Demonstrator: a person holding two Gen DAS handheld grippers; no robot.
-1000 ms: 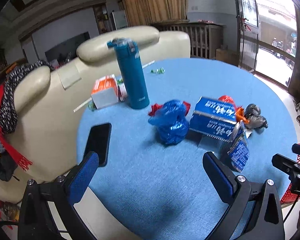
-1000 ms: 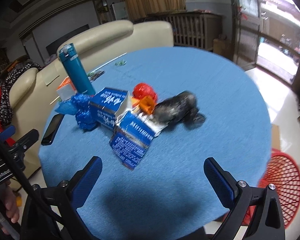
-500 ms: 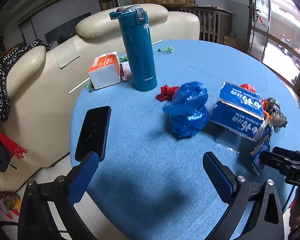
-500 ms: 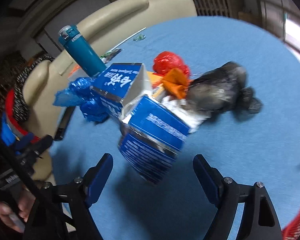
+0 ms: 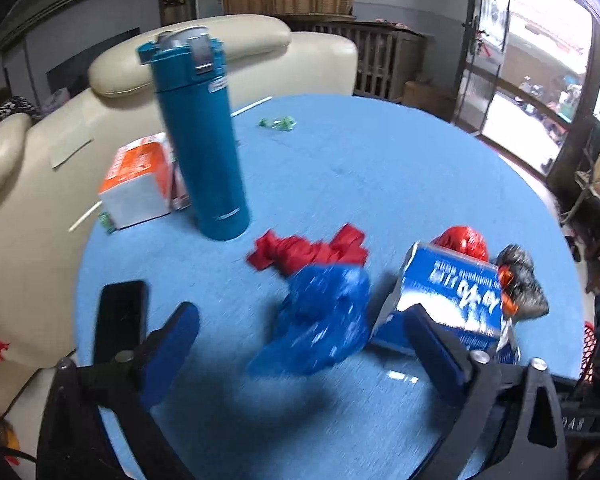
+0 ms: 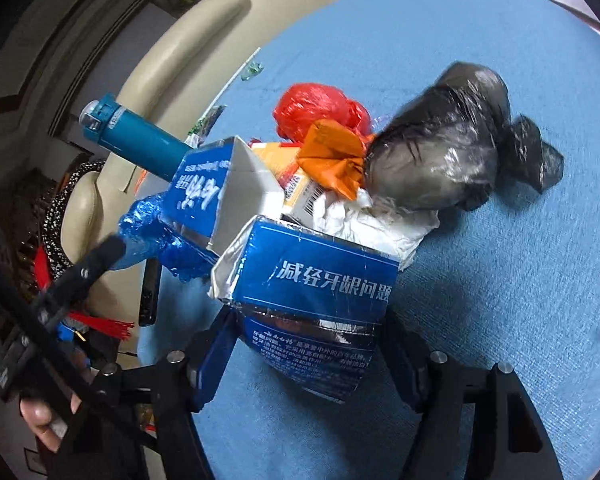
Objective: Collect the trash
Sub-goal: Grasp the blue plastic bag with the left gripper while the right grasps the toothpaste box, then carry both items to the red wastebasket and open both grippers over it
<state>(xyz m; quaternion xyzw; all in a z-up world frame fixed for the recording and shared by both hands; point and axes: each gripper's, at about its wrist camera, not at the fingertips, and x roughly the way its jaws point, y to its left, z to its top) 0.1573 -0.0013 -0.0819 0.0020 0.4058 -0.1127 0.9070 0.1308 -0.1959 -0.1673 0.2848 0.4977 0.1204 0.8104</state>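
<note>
Right gripper [image 6: 300, 360] moved down onto blue carton [image 6: 316, 292], jaws closing astride it, not yet gripping

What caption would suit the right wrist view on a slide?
Right gripper jaws closing around a torn blue cardboard box amid crumpled plastic-bag trash on the round blue-clothed table.

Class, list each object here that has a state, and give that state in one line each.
Teal flask: upright, lid shut.
Blue carton: torn open, between the right gripper fingers, which are closing.
Blue bag: crumpled, between the closing left gripper fingers, untouched.
Black bag: scrunched, lying down.
Phone: flat, screen dark.
</note>
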